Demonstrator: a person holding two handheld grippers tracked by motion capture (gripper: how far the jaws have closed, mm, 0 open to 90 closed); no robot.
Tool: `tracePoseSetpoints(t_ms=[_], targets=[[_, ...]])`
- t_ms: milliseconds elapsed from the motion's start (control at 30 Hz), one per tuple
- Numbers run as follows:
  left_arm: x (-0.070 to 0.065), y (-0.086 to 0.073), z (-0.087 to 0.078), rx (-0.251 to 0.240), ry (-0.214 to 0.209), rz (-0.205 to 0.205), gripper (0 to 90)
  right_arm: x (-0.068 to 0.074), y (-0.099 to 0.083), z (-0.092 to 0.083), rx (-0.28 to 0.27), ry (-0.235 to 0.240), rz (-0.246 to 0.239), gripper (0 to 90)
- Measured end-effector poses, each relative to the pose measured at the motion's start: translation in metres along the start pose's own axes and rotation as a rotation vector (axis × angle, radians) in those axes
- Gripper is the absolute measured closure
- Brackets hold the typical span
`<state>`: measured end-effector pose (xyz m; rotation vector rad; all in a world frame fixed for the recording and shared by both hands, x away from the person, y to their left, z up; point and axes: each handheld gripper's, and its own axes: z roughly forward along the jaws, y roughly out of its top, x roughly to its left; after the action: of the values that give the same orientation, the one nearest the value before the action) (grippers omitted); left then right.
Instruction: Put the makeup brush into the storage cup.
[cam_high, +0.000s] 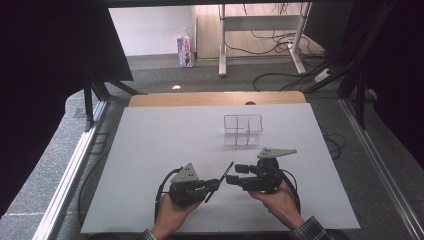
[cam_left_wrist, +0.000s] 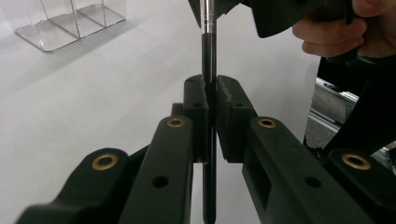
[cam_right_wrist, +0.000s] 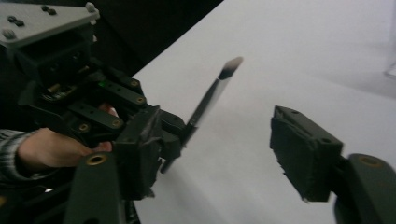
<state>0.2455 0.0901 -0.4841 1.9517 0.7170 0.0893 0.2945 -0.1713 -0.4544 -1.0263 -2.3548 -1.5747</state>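
Brush (cam_left_wrist: 208, 60) tip hidden behind right tongs (cam_left_wrist: 243, 7).

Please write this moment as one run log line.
left gripper: shut on brush | right gripper: jaws open, beside brush tip | clear organizer: empty, beyond

Open white table (cam_high: 150, 150) left and far-left. Clear organizer (cam_high: 243, 129) standing far-centre, bare surface all round it. Near-centre tight: brush (cam_high: 220, 182) slanting up between left gripper (cam_high: 210, 186) and right gripper (cam_high: 231, 179), close together.
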Motion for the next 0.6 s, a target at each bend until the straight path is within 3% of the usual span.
tracePoseSetpoints(t_ms=[333,400,467,600], targets=[[-0.002,0.000,0.002,0.001,-0.007,0.010,83.4,-0.005,0.001,0.008,0.006,0.064,0.063,63.9],[-0.003,0.000,0.004,0.013,-0.007,0.017,83.1,-0.007,0.000,0.010,0.009,0.091,0.078,78.0],[-0.004,0.000,0.005,0.022,-0.004,0.026,82.7,-0.010,-0.001,0.011,0.003,0.154,0.133,83.4],[-0.001,0.000,0.004,0.026,0.004,0.011,76.0,-0.009,0.000,0.011,0.018,0.121,0.120,83.8]])
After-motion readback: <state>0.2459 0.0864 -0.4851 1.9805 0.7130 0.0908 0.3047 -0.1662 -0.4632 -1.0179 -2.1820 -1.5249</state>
